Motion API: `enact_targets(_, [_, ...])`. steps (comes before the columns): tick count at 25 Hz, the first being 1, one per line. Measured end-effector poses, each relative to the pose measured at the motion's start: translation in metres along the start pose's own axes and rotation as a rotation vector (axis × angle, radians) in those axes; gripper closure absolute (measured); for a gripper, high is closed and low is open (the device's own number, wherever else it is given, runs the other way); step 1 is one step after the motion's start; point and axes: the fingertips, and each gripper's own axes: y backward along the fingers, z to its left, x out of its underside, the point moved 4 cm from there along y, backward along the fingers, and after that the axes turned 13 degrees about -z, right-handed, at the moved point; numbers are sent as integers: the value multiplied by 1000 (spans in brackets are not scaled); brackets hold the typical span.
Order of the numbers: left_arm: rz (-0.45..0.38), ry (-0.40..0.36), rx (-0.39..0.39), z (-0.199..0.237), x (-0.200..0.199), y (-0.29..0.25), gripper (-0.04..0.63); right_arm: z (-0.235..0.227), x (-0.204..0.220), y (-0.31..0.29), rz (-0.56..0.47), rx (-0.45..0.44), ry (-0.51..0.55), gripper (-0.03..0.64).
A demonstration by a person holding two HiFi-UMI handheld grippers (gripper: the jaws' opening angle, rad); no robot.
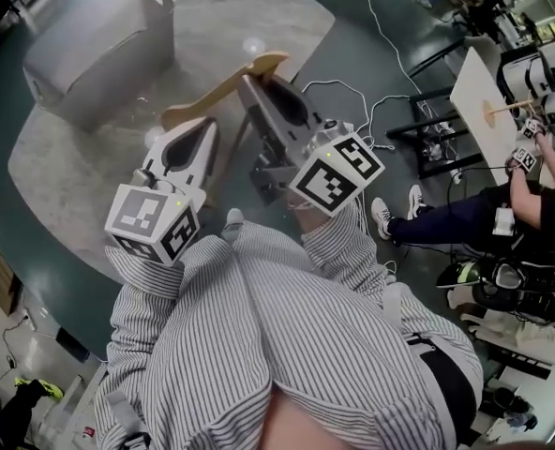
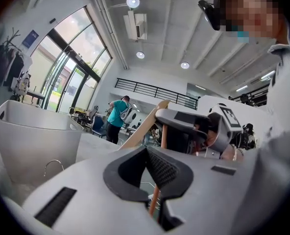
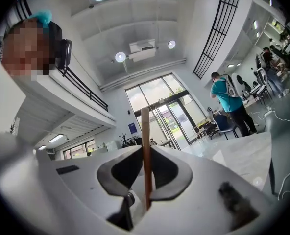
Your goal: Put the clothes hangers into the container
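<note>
The right hand-held gripper (image 3: pixel 145 150) is clamped on the thin crossbar of the wooden clothes hanger (image 1: pixel 226 84), which is held in the air over the worktop (image 1: pixel 71 172). The left hand-held gripper (image 2: pixel 145 150) has its jaws together with nothing between the pads; the crossbar appears to pass beneath it. The container (image 1: pixel 99 40) stands far left, open side up. Recommended: carry the hanger level, clear the rim, lower it inside, then release.

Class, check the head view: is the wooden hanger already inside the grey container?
No: the hanger is gripped by the right gripper above the table, outside the container.
</note>
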Motion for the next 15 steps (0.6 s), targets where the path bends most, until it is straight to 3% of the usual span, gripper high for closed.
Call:
enact_targets(7, [-6, -16, -135, -3, 10, -10, 584, -25, -10, -10, 34, -87, -51, 563])
enact_targets(15, [-17, -34, -230, 8, 3, -2, 586, -19, 1, -38, 68, -179, -99, 563])
